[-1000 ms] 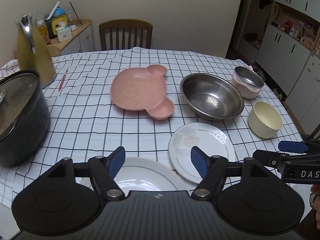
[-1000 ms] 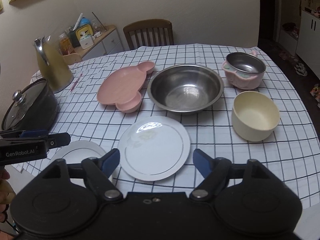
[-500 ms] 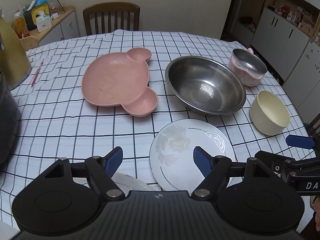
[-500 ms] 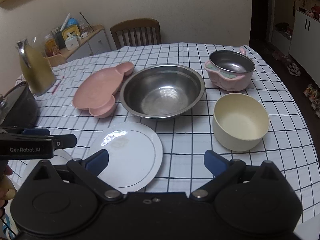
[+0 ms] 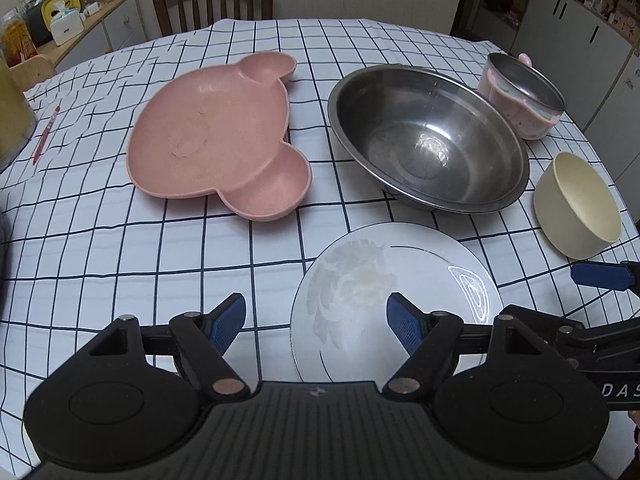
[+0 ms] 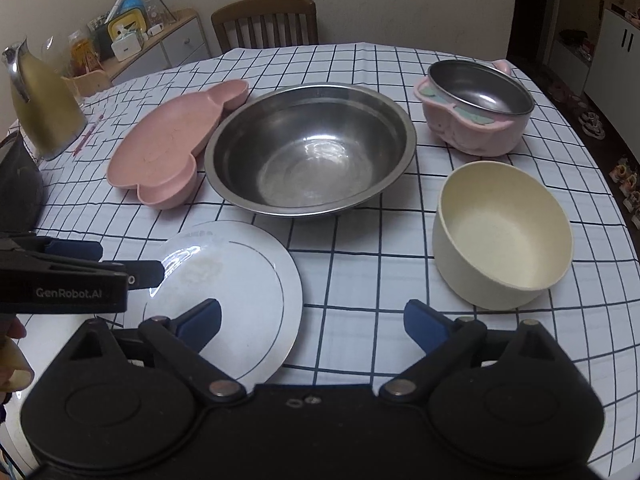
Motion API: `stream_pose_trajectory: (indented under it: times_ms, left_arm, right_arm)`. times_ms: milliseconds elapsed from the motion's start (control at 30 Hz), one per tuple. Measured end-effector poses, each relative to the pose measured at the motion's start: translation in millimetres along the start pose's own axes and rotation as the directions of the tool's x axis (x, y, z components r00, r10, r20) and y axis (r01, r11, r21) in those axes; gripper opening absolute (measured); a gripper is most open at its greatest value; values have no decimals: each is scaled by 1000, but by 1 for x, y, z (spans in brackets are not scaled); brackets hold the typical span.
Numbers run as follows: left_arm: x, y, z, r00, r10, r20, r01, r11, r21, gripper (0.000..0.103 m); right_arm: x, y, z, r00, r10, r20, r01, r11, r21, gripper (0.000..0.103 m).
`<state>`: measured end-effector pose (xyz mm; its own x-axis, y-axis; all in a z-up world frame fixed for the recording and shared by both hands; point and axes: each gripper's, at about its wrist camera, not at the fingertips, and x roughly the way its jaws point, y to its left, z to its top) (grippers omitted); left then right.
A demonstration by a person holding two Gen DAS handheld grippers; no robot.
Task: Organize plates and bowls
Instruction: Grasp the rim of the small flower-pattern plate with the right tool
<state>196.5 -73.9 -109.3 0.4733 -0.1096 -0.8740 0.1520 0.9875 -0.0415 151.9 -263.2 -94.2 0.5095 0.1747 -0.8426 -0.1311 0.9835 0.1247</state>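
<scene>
Plates and bowls are spread over the checked tablecloth (image 5: 100, 248), and nearest of all the white floral plate (image 5: 394, 304) is seen just ahead of the left gripper (image 5: 316, 318), whose fingers are held apart on nothing, while the right gripper (image 6: 312, 318), its jaws just widened and likewise empty, is poised between that plate and the cream bowl (image 6: 502, 236). Farther off, the pink bear-shaped plate (image 5: 212, 136), the large steel bowl (image 6: 310, 146) and the pink steel-lined bowl (image 6: 476, 108) are left unstacked. An approach is judged to be under way; next, one rim must be straddled squarely and clamped.
</scene>
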Motion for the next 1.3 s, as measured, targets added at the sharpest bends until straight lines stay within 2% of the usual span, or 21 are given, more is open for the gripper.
stream_pose_trajectory:
  times_ms: [233, 300, 333, 467, 633, 767, 900, 1033, 1300]
  left_arm:
    - [11, 4, 2, 999, -4, -33, 4, 1000, -23, 76]
    - [13, 5, 3, 999, -12, -40, 11, 999, -33, 71]
    - [14, 6, 3, 999, -20, -48, 18, 999, -40, 65]
    - [17, 9, 3, 998, -34, -58, 30, 998, -63, 56]
    - [19, 14, 1, 995, -61, -74, 53, 993, -103, 40]
    - [19, 17, -1, 994, -75, -82, 64, 990, -127, 33]
    - [21, 21, -3, 992, -81, -92, 65, 984, -164, 31]
    - [22, 27, -4, 991, -95, -99, 74, 977, -198, 23]
    - [24, 37, -4, 987, -123, -105, 94, 965, -247, 23]
  right_arm:
    - [14, -1, 4, 998, 34, -49, -34, 999, 2, 82]
    - [17, -1, 5, 997, 48, -59, -48, 999, 5, 78]
    - [18, -1, 6, 996, 56, -66, -55, 998, 10, 76]
    - [23, -3, 8, 993, 80, -86, -78, 997, 25, 72]
    - [27, -3, 7, 989, 105, -105, -102, 994, 39, 57]
    - [28, -4, 6, 986, 119, -115, -113, 992, 52, 48]
    - [31, -7, 5, 983, 131, -125, -123, 990, 76, 42]
    - [34, -10, 3, 979, 151, -134, -137, 985, 106, 35]
    - [37, -19, 1, 971, 193, -143, -167, 970, 176, 24]
